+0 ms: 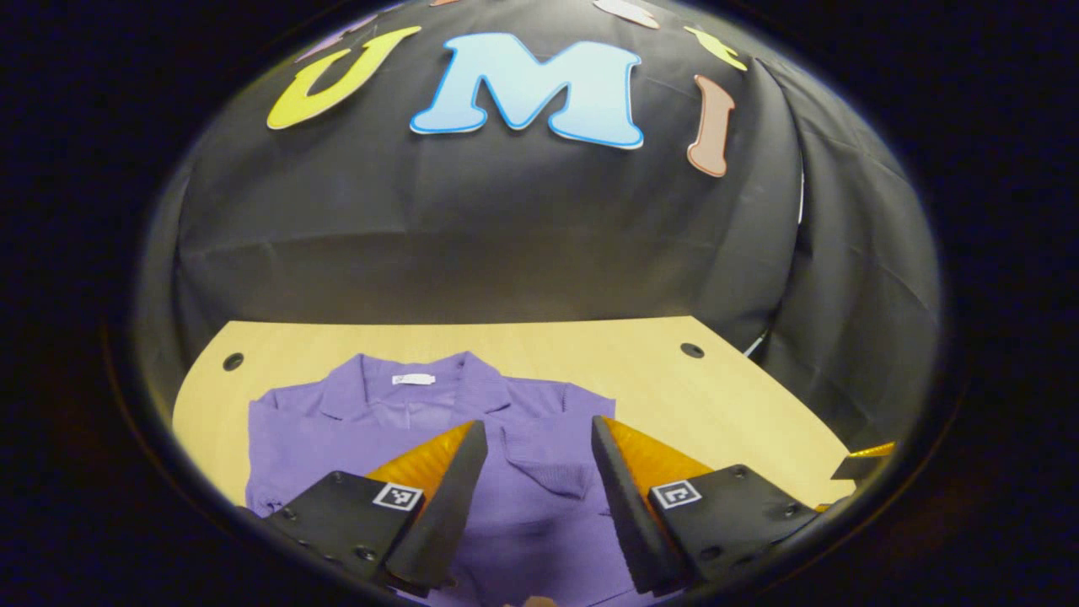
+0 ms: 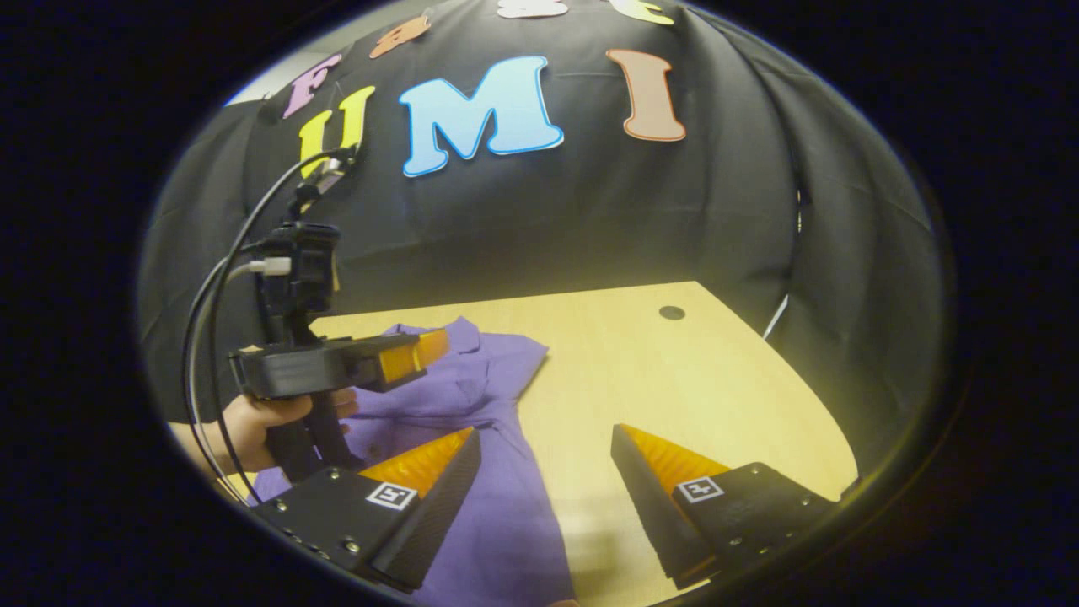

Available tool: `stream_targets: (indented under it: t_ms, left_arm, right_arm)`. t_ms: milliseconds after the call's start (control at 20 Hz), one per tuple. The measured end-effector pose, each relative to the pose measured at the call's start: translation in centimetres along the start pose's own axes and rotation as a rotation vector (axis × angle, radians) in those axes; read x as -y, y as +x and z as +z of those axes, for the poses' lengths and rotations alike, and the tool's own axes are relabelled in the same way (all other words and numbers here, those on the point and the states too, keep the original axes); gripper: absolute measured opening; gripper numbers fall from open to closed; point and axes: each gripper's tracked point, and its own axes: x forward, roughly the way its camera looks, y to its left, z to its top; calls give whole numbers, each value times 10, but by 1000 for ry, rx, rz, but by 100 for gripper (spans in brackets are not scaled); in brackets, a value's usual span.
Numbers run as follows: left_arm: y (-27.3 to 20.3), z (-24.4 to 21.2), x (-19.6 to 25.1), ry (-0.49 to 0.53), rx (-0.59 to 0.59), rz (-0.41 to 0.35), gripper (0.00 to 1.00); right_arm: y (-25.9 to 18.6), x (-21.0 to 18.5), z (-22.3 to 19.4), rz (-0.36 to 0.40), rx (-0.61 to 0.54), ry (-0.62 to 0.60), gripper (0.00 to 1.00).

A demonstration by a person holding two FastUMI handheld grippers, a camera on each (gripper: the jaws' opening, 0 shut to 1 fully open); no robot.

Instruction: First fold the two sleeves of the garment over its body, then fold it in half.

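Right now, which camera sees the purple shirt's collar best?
The left gripper view. There the collar of the purple shirt faces the camera, lying flat on the table beyond the open left gripper. In the right gripper view, the shirt lies sideways and the other gripper partly covers the collar.

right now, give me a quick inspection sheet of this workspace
surface: pale wooden table with round holes near its far edge
job's things: purple garment lying collar-away on the table, sleeves appear folded over its body, not yet folded in half
clutter: nothing seen
grippers: left gripper open above the garment; right gripper open over the garment's edge and bare table
cables: black and white cables running from the left gripper's camera mount
surroundings: black cloth wall behind the table
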Motion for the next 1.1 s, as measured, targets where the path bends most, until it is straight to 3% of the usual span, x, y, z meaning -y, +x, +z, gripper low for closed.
stream_targets:
  t_ms: [200, 300, 750, 1100]
  left_arm:
    - [-49, -9, -33, -37, 12, 51, 100]
    - [-77, -25, -49, -58, -3, 62, 95]
    - [-210, -116, -122, -12, -80, 137, 98]
    - [-300, -174, -177, -16, -123, 194, 98]
  right_arm:
    - [-11, 0, -25, -29, -20, -30, 96]
    - [-21, -3, -42, -32, -43, -33, 96]
    - [-56, 6, -131, -101, -187, 52, 96]
    - [-79, 2, -172, -135, -223, 105, 96]
